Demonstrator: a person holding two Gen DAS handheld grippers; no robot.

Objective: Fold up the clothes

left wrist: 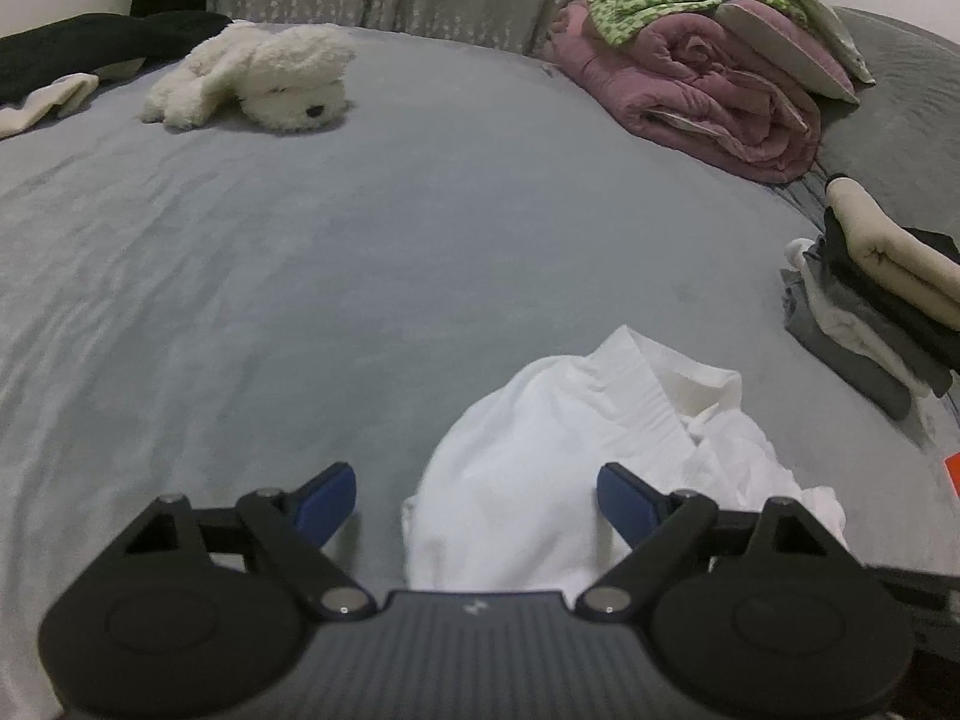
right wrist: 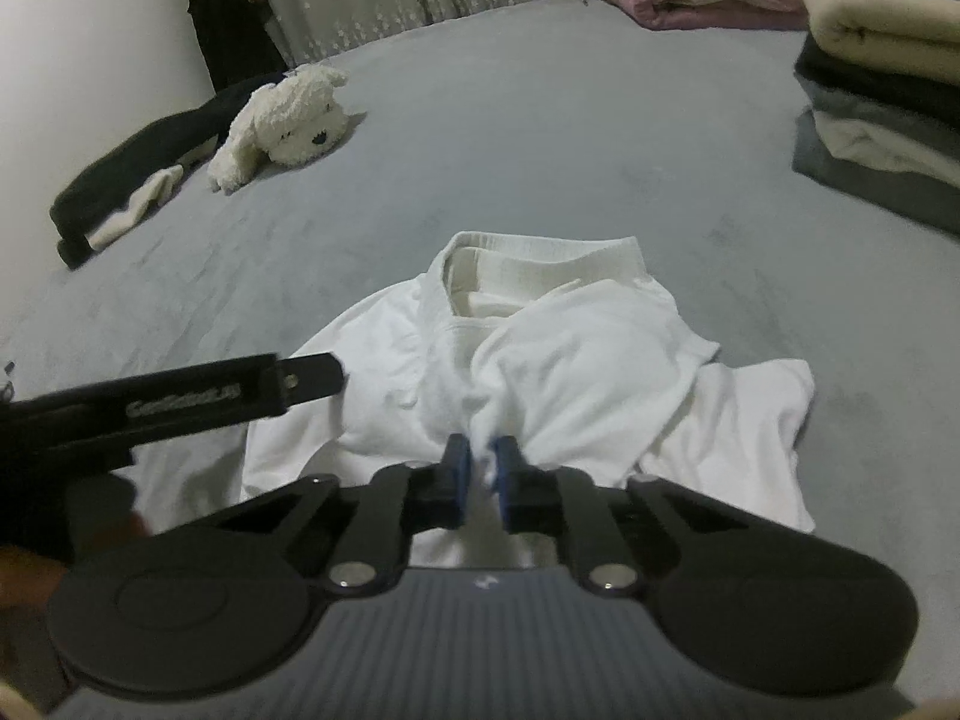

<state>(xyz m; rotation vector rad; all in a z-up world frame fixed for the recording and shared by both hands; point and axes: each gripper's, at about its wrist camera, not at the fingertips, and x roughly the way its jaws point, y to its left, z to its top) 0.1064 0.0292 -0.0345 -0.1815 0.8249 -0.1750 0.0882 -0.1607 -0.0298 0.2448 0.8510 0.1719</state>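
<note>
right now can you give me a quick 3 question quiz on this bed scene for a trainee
1. True or false: the right gripper has its jaws shut on the crumpled white collared shirt.
2. The left gripper has its jaws: A) open B) shut on cloth
3. Fill in: the white fluffy plush dog lies on the grey ____.

Key: 1 true; 2 A; 3 bedspread
</note>
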